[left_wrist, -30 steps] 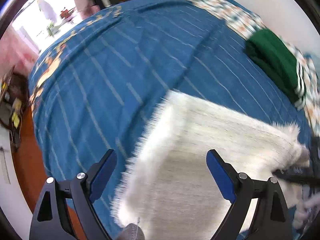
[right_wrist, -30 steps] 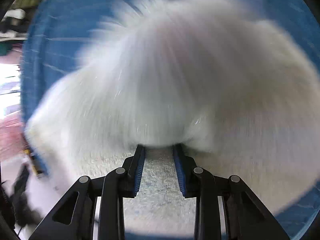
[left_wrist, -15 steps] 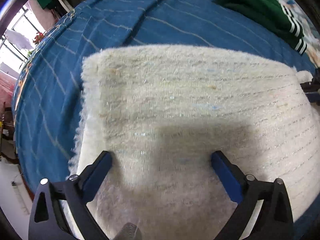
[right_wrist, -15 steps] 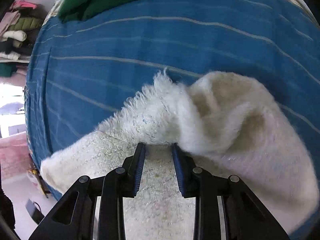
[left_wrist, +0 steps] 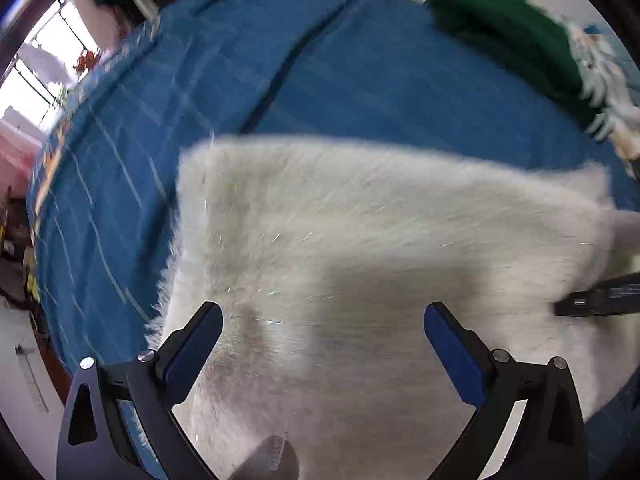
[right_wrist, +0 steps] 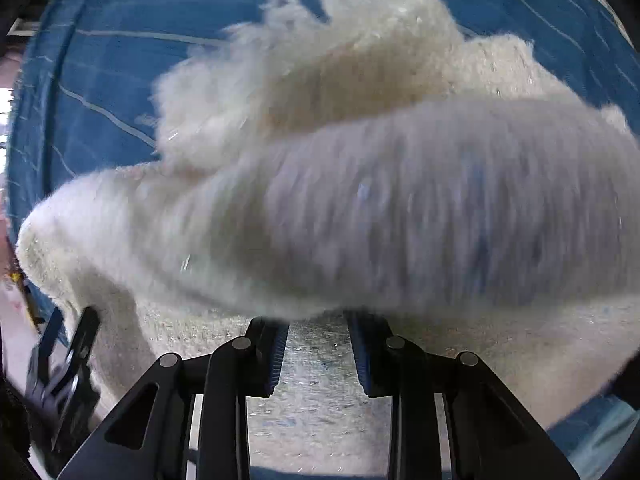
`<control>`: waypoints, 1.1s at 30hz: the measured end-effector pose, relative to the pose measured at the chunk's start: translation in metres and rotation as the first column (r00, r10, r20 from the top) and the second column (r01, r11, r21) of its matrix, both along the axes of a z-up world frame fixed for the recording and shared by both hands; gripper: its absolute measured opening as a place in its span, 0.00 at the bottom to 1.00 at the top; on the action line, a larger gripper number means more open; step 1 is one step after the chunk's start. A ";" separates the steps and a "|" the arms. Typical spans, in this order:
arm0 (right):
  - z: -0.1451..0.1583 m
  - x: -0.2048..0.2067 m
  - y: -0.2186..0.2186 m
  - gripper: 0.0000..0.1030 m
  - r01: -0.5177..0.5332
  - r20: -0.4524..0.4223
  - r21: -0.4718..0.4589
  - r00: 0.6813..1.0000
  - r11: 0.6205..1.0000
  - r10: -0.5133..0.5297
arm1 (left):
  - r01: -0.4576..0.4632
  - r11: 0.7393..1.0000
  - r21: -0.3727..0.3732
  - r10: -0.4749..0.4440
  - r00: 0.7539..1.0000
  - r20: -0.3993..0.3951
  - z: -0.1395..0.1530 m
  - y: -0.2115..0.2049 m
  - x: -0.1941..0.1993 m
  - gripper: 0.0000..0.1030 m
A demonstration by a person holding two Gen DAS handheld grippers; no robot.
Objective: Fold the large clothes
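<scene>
**Fluffy white garment half-folded on the blue bedspread**

At the left: left gripper (left_wrist: 323, 340) hanging just above the white fuzzy garment (left_wrist: 360, 232), fingers spread wide, nothing between them. Garment lying flat on the blue striped bedspread (left_wrist: 340, 80), left and far edges fairly straight. Farther right, a folded green garment (left_wrist: 508, 40) near the bed's far edge, well apart from the white one. At the right edge of that view, the dark tip of the right gripper (right_wrist: 318, 350) reaching in over the pile.

From the right wrist: fingers drawn close together, clamped on a thick roll of the white garment, which bulges over the fingertips and hides them.

Likely handling: soft, limp, bulky, fairly light; long pile apt to slip or shed under a shallow pinch. Best taken deep at a corner or along a doubled edge, not by the fringe alone.

No brand, label or legible writing visible; both views blurred.
</scene>
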State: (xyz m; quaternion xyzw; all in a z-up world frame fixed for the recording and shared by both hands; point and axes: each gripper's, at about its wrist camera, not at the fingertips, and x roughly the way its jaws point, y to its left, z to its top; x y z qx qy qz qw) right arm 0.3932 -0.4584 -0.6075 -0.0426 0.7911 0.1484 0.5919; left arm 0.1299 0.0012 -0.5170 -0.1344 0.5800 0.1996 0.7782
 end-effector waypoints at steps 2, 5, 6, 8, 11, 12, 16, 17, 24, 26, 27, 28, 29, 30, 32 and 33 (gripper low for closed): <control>0.022 -0.002 -0.026 0.31 0.094 0.034 0.149 0.994 0.984 -0.100 | 0.029 1.000 -0.004 -0.028 0.999 0.035 0.019 -0.019 0.005 1.00; 0.063 -0.021 -0.096 0.38 0.275 0.119 0.364 0.934 0.890 -0.337 | 0.067 0.996 -0.066 -0.063 0.996 0.060 0.028 -0.051 0.015 1.00; 0.075 -0.032 -0.126 0.49 0.336 0.156 0.404 0.891 0.851 -0.426 | 0.089 0.992 -0.087 -0.083 0.995 0.061 0.024 -0.065 0.021 1.00; 0.084 -0.053 -0.181 0.65 0.449 0.198 0.412 0.805 0.793 -0.559 | 0.104 0.991 -0.082 -0.102 0.994 0.035 0.007 -0.075 0.035 1.00; 0.065 -0.086 -0.254 0.67 0.586 0.165 0.397 0.712 0.706 -0.683 | 0.109 0.989 -0.096 -0.114 0.992 -0.049 -0.032 -0.089 0.055 1.00; 0.052 -0.092 -0.263 0.67 0.612 0.143 0.384 0.700 0.691 -0.700 | 0.096 0.988 -0.119 -0.103 0.993 -0.057 -0.042 -0.086 0.060 1.00; -0.003 -0.098 -0.288 0.67 0.641 0.013 0.473 0.681 0.605 -0.732 | 0.102 0.984 -0.144 -0.107 0.994 -0.029 -0.044 -0.081 0.061 1.00; -0.015 -0.096 -0.286 0.68 0.642 -0.023 0.521 0.670 0.563 -0.742 | 0.111 0.984 -0.141 -0.115 0.993 -0.025 -0.044 -0.081 0.060 1.00; -0.037 -0.050 -0.256 0.86 0.612 -0.106 0.693 0.609 0.380 -0.786 | 0.149 0.981 -0.127 -0.153 0.988 -0.024 -0.041 -0.077 0.059 1.00; -0.038 -0.040 -0.240 0.58 0.597 -0.114 0.711 0.620 0.373 -0.776 | 0.170 0.979 -0.112 -0.173 0.985 -0.020 -0.041 -0.080 0.064 1.00; -0.034 -0.036 -0.234 0.39 0.593 -0.107 0.713 0.619 0.374 -0.778 | 0.177 0.979 -0.103 -0.180 0.983 -0.021 -0.042 -0.083 0.066 1.00; -0.029 -0.036 -0.232 0.38 0.595 -0.108 0.720 0.604 0.357 -0.790 | 0.188 0.977 -0.097 -0.190 0.982 -0.019 -0.041 -0.084 0.070 1.00; -0.023 -0.040 -0.233 0.32 0.591 -0.111 0.732 0.595 0.340 -0.796 | 0.198 0.976 -0.093 -0.200 0.980 -0.016 -0.041 -0.085 0.073 1.00; -0.011 -0.042 -0.234 0.29 0.585 -0.102 0.743 0.579 0.325 -0.809 | 0.210 0.973 -0.092 -0.212 0.977 -0.014 -0.040 -0.086 0.076 1.00; 0.015 -0.049 -0.241 0.27 0.568 -0.090 0.769 0.551 0.294 -0.830 | 0.248 0.964 -0.093 -0.249 0.969 0.004 -0.037 -0.093 0.085 1.00; 0.031 -0.050 -0.240 0.26 0.552 -0.068 0.780 0.542 0.294 -0.838 | 0.279 0.956 -0.090 -0.279 0.960 0.017 -0.034 -0.099 0.091 1.00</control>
